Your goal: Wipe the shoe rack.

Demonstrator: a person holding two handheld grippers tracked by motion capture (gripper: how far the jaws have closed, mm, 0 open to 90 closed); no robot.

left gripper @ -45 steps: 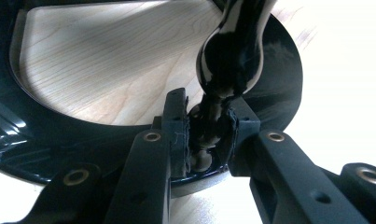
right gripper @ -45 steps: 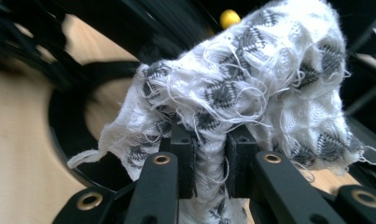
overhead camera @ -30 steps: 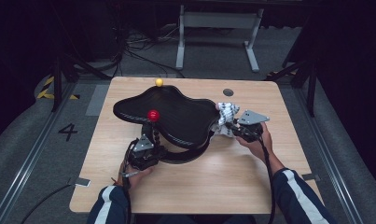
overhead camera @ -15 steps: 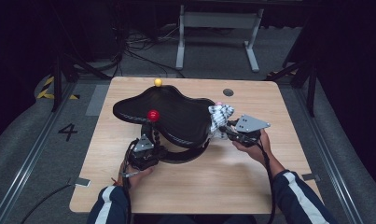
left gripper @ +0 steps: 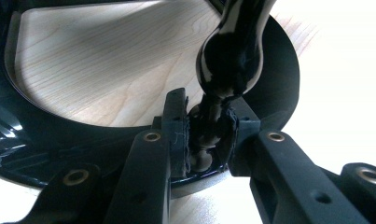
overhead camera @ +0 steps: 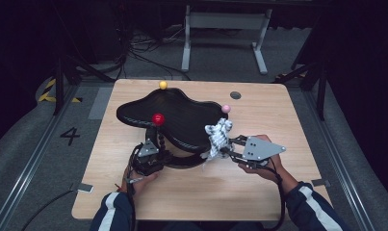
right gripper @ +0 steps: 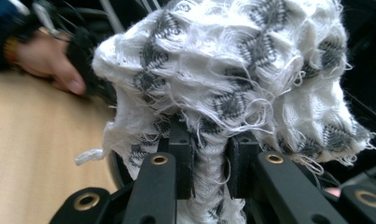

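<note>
Black tray (overhead camera: 182, 115) on table (overhead camera: 259, 192), left gripper (left gripper: 208, 135) clenched on beaded stem (left gripper: 230, 56), right gripper (right gripper: 209, 158) grasping white cloth (right gripper: 232, 70) beside tray, yellow ball (overhead camera: 163, 84) behind.

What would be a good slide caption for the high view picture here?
At a wooden table, left tongs grip a black tray's beaded stem while right tongs hold a white-grey cloth.

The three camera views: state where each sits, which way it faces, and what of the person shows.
High view: fixed above the person's side, facing forward and down on the light wooden table; both forearms, left gripper and right gripper show.
Left gripper view: rides the left gripper, looking along its jaws clamped on the glossy black beaded stem of the black curvy tray.
Right gripper view: rides the right gripper, facing the white-and-grey knitted cloth it pinches; the other hand shows.
Shared: the high and right gripper views both show the cloth.
</note>
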